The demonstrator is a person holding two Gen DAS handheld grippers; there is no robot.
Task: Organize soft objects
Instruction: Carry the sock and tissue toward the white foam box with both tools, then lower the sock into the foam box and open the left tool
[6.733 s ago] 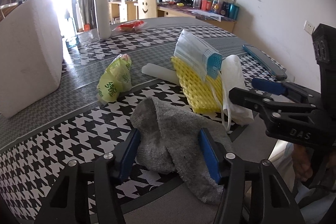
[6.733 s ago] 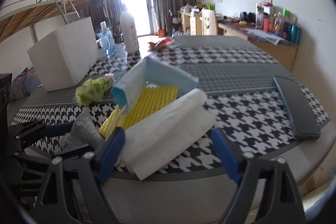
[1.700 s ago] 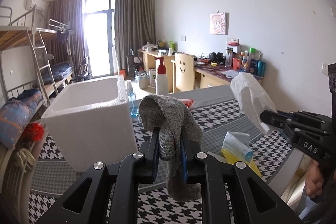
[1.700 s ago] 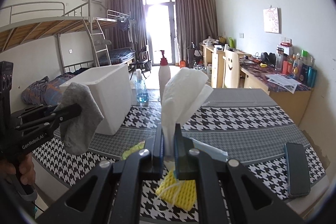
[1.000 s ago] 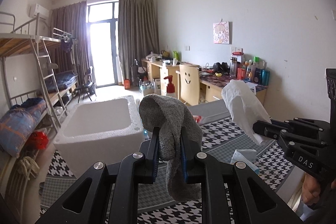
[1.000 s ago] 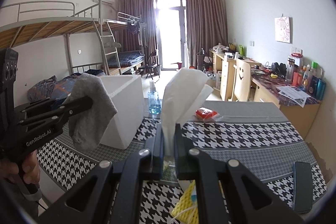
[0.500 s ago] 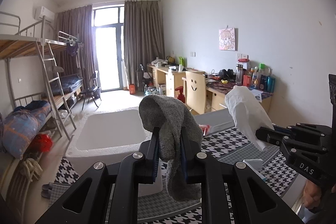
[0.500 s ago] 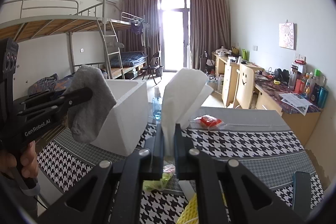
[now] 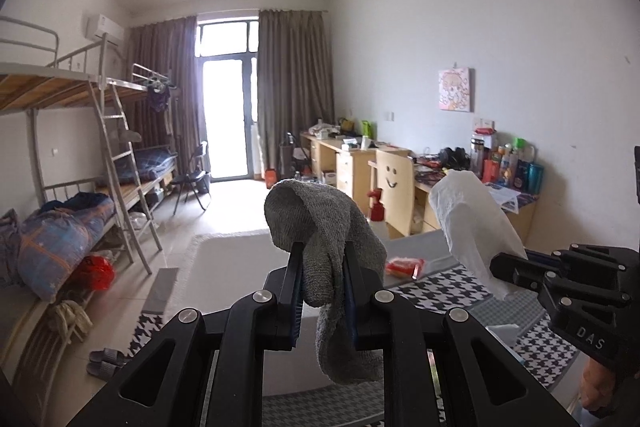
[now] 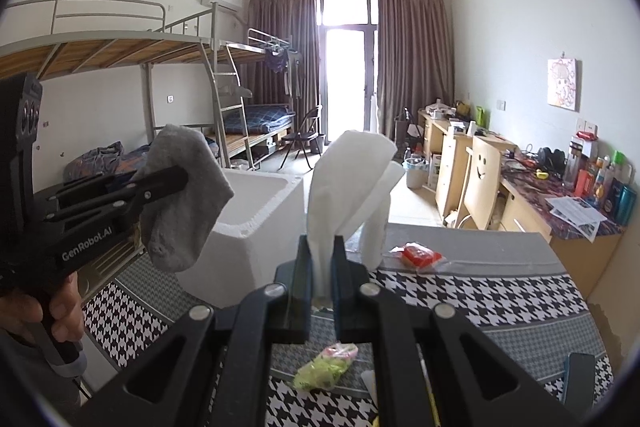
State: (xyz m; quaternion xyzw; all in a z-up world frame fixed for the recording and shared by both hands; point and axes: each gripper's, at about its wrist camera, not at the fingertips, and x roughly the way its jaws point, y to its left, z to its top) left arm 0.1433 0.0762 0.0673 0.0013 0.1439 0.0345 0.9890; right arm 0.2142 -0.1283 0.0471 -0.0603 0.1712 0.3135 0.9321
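Both claws risen since last frame, my left claw (image 9: 320, 287) clenching grey sock (image 9: 320, 227), right claw (image 10: 322, 267) pinching white tissue (image 10: 348, 183), foam box (image 10: 256, 223) at 12 o'clock for dropping.

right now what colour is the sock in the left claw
Grey sock, clearest in the left wrist view.

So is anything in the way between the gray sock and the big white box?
Nothing visible is. The left gripper holds the gray sock in the air right beside the white foam box, whose top is open. The right gripper with the white tissue is off to the side.
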